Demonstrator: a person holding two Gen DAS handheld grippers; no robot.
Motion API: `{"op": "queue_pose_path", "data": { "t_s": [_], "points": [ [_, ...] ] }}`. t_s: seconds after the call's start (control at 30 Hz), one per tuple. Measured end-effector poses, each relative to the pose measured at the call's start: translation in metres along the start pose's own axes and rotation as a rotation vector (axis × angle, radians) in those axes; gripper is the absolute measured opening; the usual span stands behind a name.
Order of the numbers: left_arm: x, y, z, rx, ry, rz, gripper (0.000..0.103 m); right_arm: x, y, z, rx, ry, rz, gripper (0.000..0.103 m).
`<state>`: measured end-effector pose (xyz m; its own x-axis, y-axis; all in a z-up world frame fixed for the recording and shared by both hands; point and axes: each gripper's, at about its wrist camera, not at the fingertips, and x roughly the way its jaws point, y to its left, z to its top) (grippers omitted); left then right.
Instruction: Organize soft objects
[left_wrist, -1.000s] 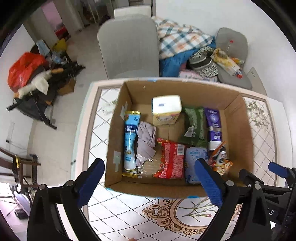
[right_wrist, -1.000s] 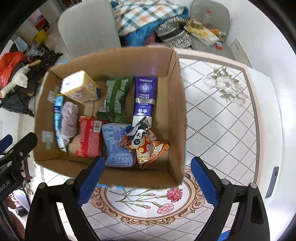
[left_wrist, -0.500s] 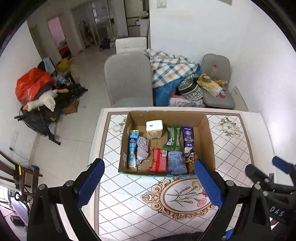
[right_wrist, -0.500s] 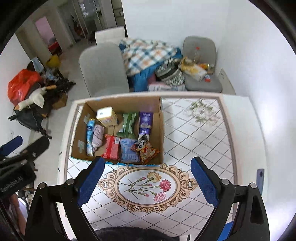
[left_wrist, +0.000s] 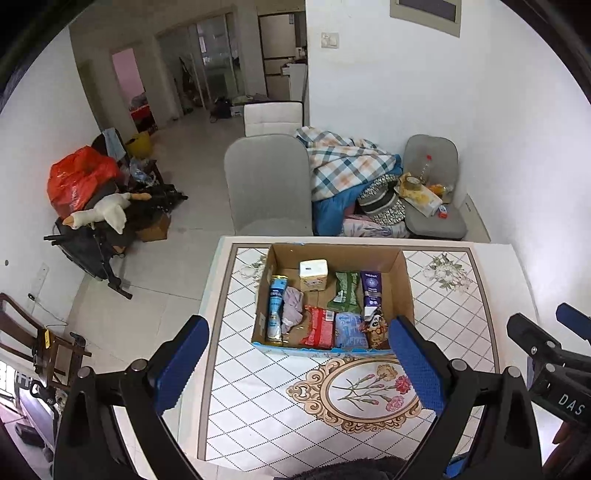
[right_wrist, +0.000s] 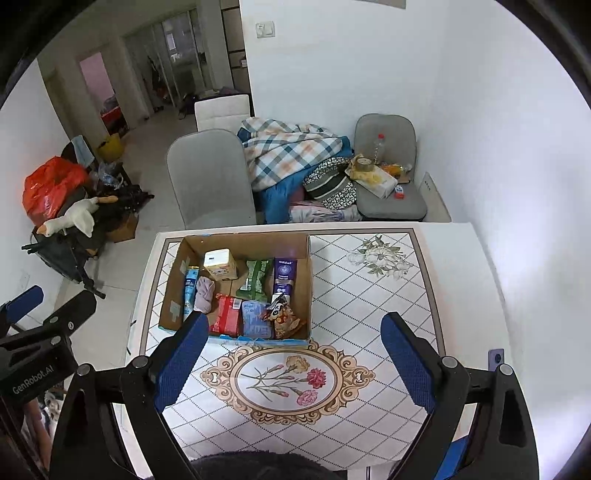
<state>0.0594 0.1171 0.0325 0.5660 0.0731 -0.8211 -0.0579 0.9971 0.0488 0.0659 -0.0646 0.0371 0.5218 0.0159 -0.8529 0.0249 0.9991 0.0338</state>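
All soft packs are sitting inside the box (left_wrist: 402, 280) on the table (right_wrist: 369, 295) — nothing loose outside — both grippers, left (left_wrist: 299, 365) and right (right_wrist: 293, 363), hovering wide open, empty; task looking finished.

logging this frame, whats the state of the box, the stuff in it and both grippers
cardboard box: open-topped, on the table
red packet: lying flat in the box
grey cloth: crumpled in the box
left gripper: open, empty
right gripper: open, empty
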Motion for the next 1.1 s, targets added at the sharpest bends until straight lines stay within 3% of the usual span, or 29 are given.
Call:
{"op": "queue_pose_path", "data": {
  "t_s": [1.1],
  "points": [
    [-0.011, -0.004, -0.005, -0.014, 0.002, -0.014, 0.100, -0.019, -0.003, -0.005, -0.015, -0.029, 0.003, 0.096]
  ]
}}
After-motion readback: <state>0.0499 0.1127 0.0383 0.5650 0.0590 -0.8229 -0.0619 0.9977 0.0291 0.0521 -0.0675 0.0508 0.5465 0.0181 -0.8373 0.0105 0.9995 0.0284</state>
